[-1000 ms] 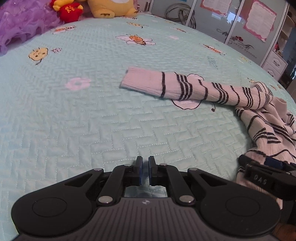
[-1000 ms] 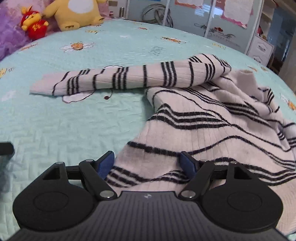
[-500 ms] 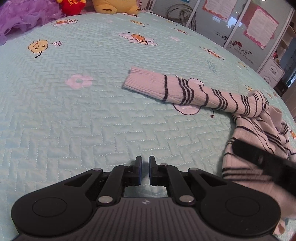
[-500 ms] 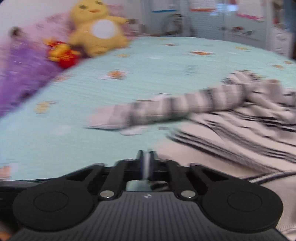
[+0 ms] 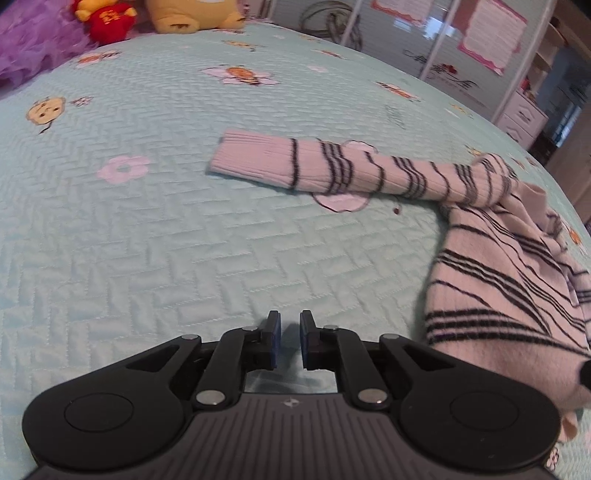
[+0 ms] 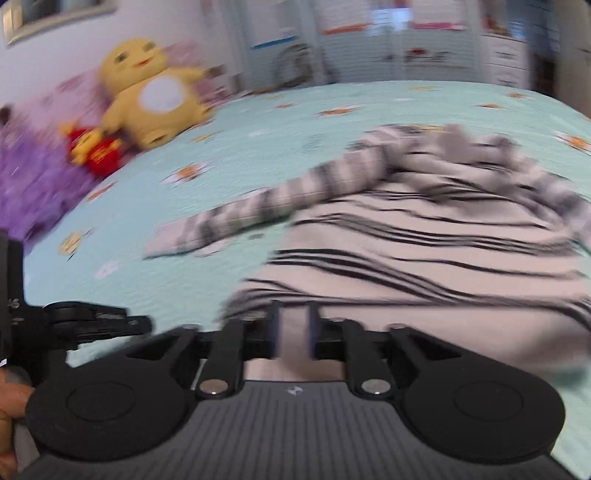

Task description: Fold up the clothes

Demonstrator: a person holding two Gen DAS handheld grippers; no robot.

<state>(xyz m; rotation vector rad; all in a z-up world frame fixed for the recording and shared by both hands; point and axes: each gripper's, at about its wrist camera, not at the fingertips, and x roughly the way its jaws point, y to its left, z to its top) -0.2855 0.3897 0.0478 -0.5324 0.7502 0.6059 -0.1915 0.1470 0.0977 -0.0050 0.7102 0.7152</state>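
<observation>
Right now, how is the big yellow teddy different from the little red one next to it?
The yellow plush toy is much bigger than the red plush toy. The yellow plush toy is yellow all over with a white belly patch; the red plush toy wears red and has a yellow head. The yellow one sits further back, with the red one in front at its side. Both sit at the far end of the bed, beside purple fluffy fabric.

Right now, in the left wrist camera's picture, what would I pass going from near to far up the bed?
Left tool → bare quilted bedspread → striped sleeve laid flat → bee print → yellow plush toy at the far edge.
</observation>
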